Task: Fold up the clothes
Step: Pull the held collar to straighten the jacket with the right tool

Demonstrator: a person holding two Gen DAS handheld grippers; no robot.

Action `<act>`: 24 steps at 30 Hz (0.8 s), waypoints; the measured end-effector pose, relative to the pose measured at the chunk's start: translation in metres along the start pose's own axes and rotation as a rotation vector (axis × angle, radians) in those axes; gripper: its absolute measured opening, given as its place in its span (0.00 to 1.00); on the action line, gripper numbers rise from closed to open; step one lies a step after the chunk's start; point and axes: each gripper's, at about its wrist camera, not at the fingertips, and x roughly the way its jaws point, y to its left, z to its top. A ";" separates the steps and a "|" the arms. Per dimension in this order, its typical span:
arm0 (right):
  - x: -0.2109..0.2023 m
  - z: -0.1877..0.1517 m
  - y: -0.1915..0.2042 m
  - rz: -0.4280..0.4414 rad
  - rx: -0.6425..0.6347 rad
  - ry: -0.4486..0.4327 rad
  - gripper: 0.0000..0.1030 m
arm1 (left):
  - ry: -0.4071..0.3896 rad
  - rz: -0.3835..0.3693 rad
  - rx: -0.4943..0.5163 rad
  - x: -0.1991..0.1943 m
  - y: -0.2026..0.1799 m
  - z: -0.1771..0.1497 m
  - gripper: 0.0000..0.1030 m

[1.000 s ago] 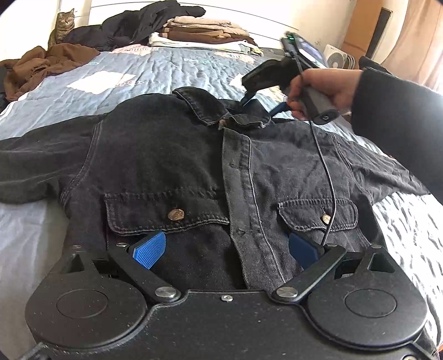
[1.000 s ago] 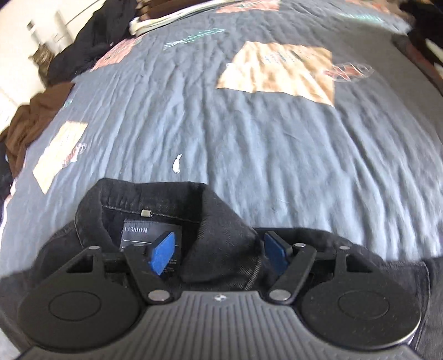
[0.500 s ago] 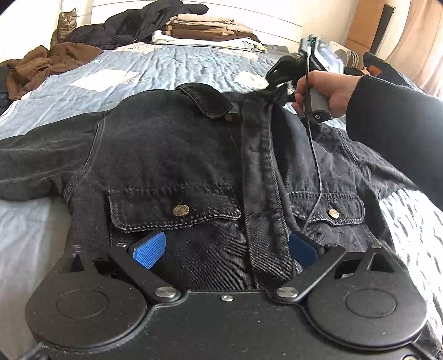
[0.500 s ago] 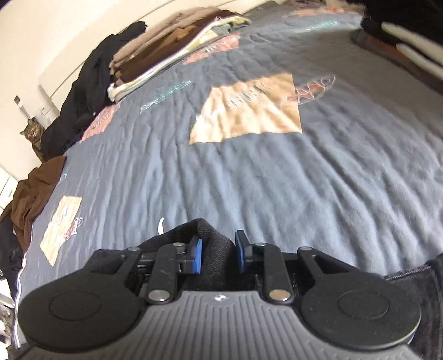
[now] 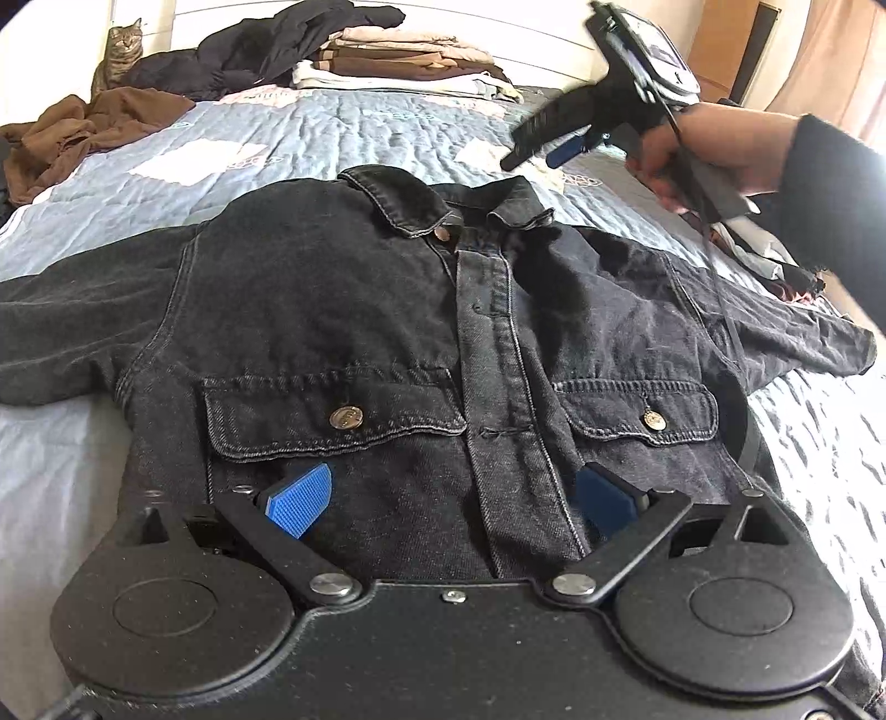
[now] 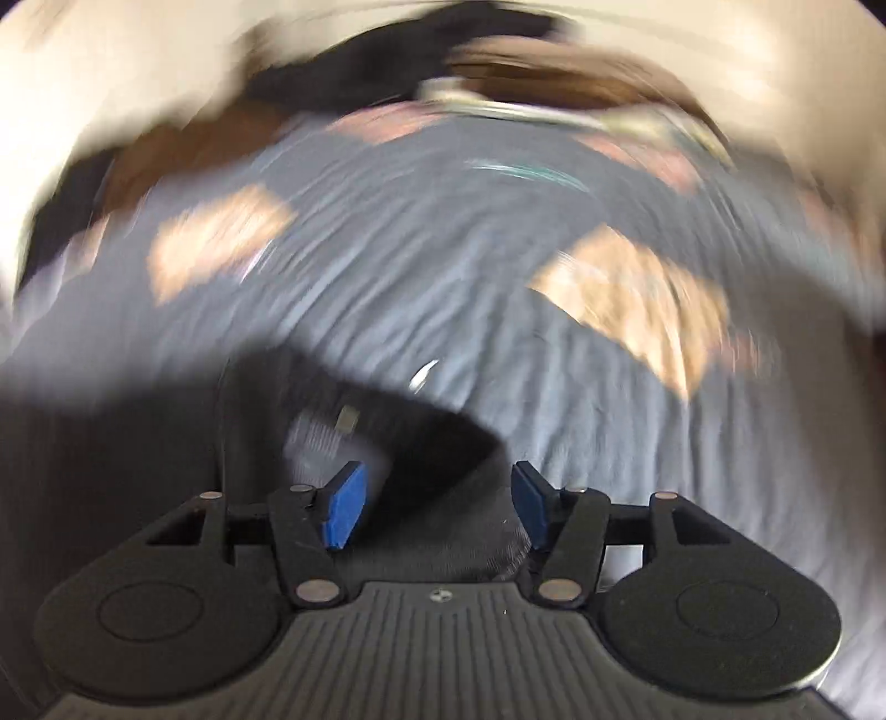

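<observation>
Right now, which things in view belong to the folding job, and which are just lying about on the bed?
In the job:
- black denim jacket, spread flat, front up
- left gripper, open over the hem
- right gripper, open, raised above the collar

Lying about:
- folded stack of clothes
- black garment heap
- brown garment
- cat
- quilt

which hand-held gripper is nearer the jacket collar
Right. The right hand-held gripper hovers just above the collar; the left hand-held gripper sits down by the jacket's hem.
</observation>
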 end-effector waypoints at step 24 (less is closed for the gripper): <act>0.033 -0.020 0.016 0.069 0.217 -0.103 0.07 | 0.006 0.001 0.015 0.000 -0.005 -0.001 0.93</act>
